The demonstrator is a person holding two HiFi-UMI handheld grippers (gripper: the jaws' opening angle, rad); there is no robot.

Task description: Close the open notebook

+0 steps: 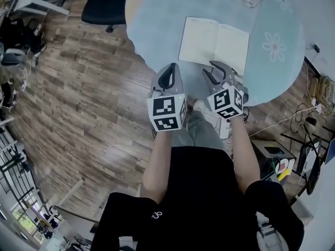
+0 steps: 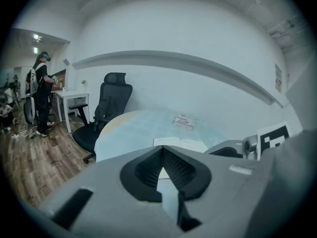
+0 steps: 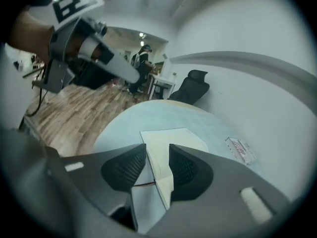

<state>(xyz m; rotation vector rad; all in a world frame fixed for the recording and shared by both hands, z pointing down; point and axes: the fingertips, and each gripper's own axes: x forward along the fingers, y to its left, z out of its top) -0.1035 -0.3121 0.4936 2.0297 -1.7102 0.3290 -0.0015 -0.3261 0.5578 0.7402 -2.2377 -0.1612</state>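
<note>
The notebook (image 1: 213, 45) lies flat and open on the round table (image 1: 152, 30), both pages up, close to the person's side. No part of the closing is done yet. The left gripper (image 1: 168, 69) is at the table's near edge, jaws together and empty. The right gripper (image 1: 215, 71) is at the notebook's near edge, jaws well apart; the page edge shows in the gap, but the pads do not press on it. Remaining: lift one half and fold it over the spine
</note>
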